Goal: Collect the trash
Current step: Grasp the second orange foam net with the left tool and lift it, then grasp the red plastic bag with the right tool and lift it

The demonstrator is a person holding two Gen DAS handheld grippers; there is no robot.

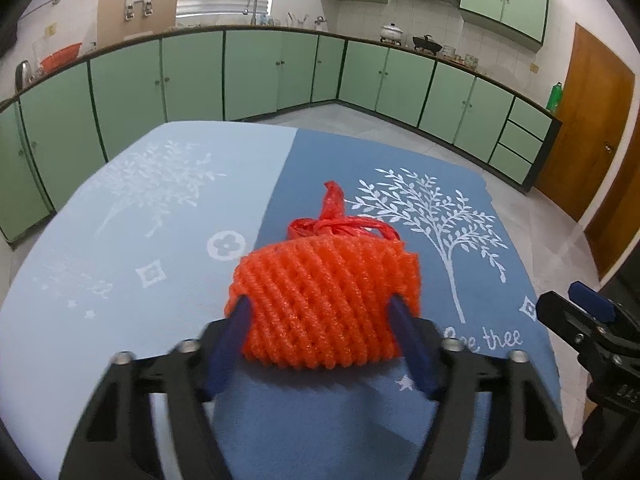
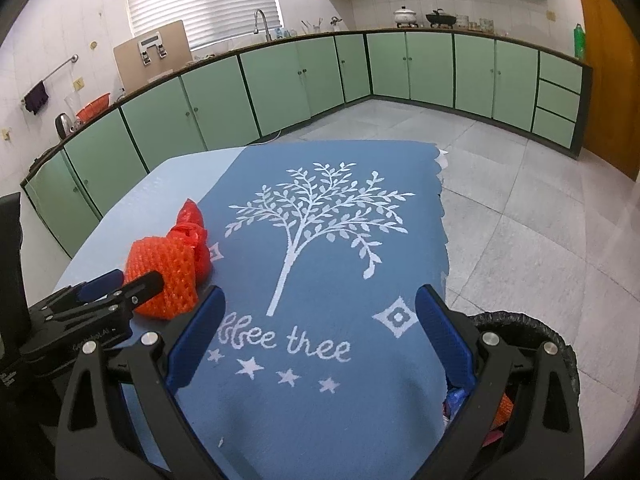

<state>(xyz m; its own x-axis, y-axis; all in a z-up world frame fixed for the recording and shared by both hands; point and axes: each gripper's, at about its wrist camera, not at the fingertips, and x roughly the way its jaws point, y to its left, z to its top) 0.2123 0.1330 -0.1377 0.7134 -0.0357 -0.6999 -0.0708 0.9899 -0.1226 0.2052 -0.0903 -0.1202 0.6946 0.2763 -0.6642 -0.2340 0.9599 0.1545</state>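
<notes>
An orange foam fruit net (image 1: 326,300) sits on the blue tablecloth (image 1: 160,208), with a knotted red plastic bag (image 1: 336,224) just behind it. My left gripper (image 1: 320,308) is shut on the net, its blue pads pressing into both sides. In the right wrist view the net (image 2: 168,276), the bag (image 2: 190,220) and the left gripper (image 2: 116,284) show at the left. My right gripper (image 2: 320,300) is open and empty over the cloth's "tree" print. It also shows at the right edge of the left wrist view (image 1: 580,312).
A black-lined trash bin (image 2: 532,332) with coloured scraps inside stands below the table's right edge. Green kitchen cabinets (image 1: 260,72) line the walls behind, with tiled floor (image 2: 500,200) between them and the table. A wooden door (image 1: 592,120) is at right.
</notes>
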